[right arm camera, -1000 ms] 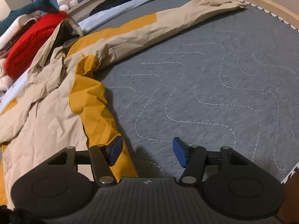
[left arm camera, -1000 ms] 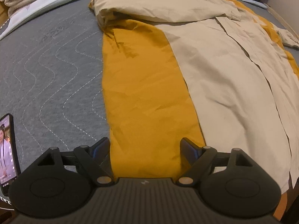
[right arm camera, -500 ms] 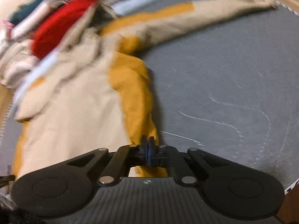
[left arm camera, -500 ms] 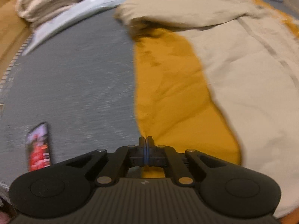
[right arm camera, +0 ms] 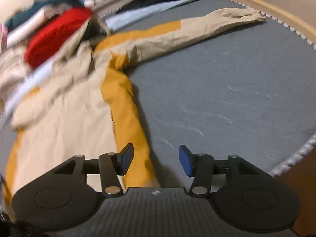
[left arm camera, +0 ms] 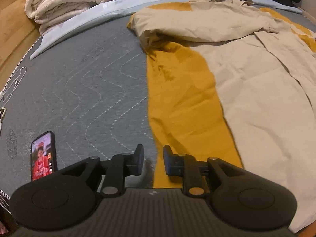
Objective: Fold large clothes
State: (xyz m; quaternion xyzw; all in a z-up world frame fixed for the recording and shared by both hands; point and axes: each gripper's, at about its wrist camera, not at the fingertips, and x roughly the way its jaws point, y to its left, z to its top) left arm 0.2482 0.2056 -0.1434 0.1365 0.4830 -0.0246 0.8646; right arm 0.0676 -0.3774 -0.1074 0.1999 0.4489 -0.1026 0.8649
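Left tool (left arm camera: 151, 159) sits at the bottom centre of its frame, jaws parted with a narrow gap, gripping nothing; the mustard edge of the jacket (left arm camera: 227, 83) runs right between its fingers. Right tool (right arm camera: 156, 160) is released too, jaws spread wider, and the jacket's mustard side panel (right arm camera: 126, 118) passes just inside its left-hand finger while the other finger hangs over bare grey mattress (right arm camera: 227, 83).

The jacket, beige with mustard panels, lies spread flat on the quilted mattress, filling the right half of the left wrist view. One sleeve (left arm camera: 197, 23) is folded across the upper chest there. In the right wrist view the other sleeve (right arm camera: 197, 29) stretches out toward the upper right of the frame, its cuff near the bed's wooden rim (right arm camera: 276, 9).

A phone (left arm camera: 43, 155) with a lit screen lies on the mattress at lower left of the left view. Folded cream blankets (left arm camera: 63, 2) pile up at upper left. A red bundle (right arm camera: 53, 35), blurred, sits at upper left of the right view.
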